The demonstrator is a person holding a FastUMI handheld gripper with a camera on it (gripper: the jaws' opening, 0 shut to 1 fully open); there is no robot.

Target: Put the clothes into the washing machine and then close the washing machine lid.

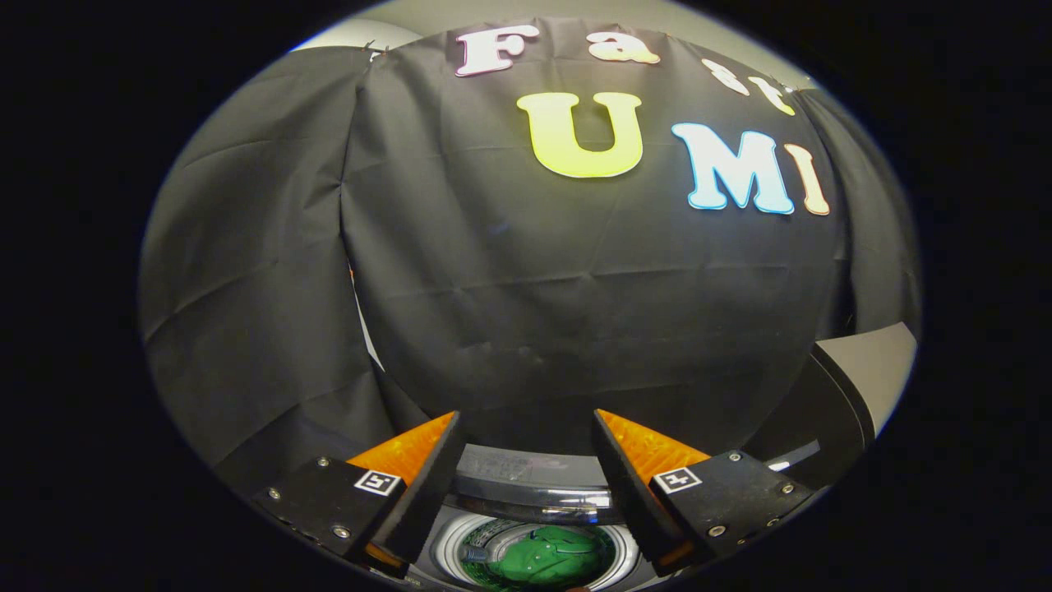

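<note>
Down low, the gripper (526, 473) has its two fingers spread wide apart, and nothing is pinched between them. Each finger carries a small square black-and-white marker tag (377, 482) on its flat outer block.

Right between the fingers, lower down, sits the top-loading washing machine with a white top and a round shiny metal drum (448, 551). The drum mouth is uncovered, so you can look straight into it. Inside the drum lies the crumpled green piece of clothing (546, 555). It is bunched up in a lump at the bottom of the drum, and it touches neither finger. A ring of pale metal goes all around it.

Just past the drum, between the fingertips, stands the dark see-through washing machine lid (526, 481). It is tipped up, with a bright line of light along its lower edge.

Off to the right, beyond the right finger, is a flat pale grey panel with a dark edge (871, 370); I cannot tell what it is.

Farthest back hangs the wrinkled black cloth wall (509, 288) of the booth.
</note>
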